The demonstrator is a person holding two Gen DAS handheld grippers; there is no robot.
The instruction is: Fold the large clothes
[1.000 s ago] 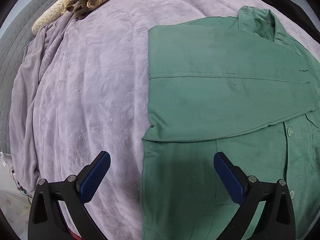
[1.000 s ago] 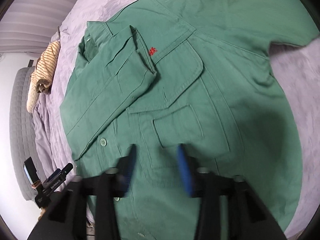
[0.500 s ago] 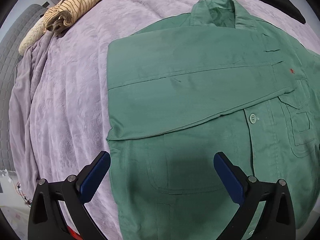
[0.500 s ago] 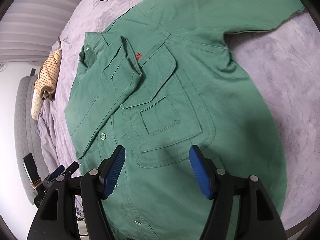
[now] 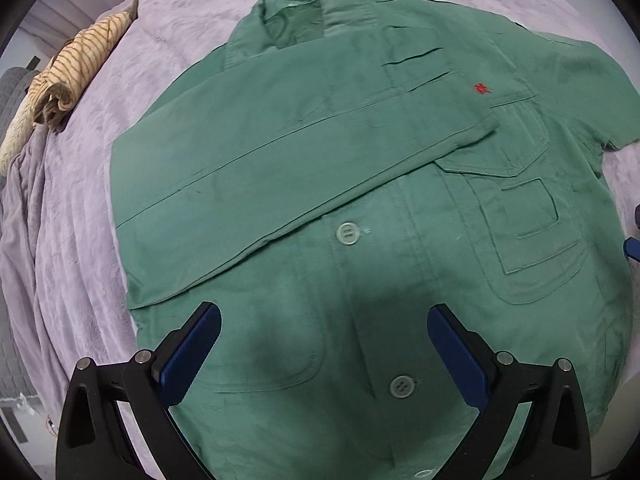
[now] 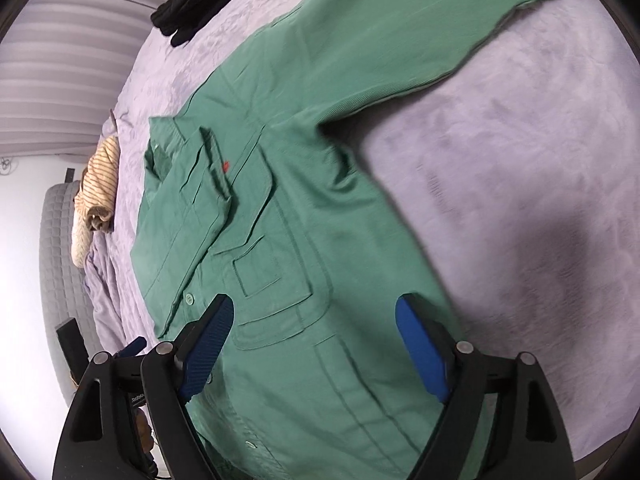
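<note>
A green button-up shirt [image 5: 360, 208] lies front up on a lilac bedspread [image 5: 80, 208]. One sleeve [image 5: 280, 168] is folded across its chest; the other sleeve [image 6: 420, 32] stretches out flat toward the top right of the right wrist view. My left gripper [image 5: 324, 344] hovers open over the shirt's lower front by the buttons, with nothing between its blue pads. My right gripper [image 6: 316, 340] hangs over the shirt's pocket side near the hem edge. Its jaws are opening and hold nothing.
A striped tan garment [image 5: 76, 68] is bunched at the far left of the bed, beside a grey quilted headboard [image 6: 60, 248]. A black garment [image 6: 188, 12] lies beyond the collar. Bare bedspread [image 6: 520, 180] spreads right of the shirt.
Both views slid across the shirt: the left gripper came off the bedspread edge to over the button placket. The right gripper's jaws spread wider and moved toward the outstretched sleeve side.
</note>
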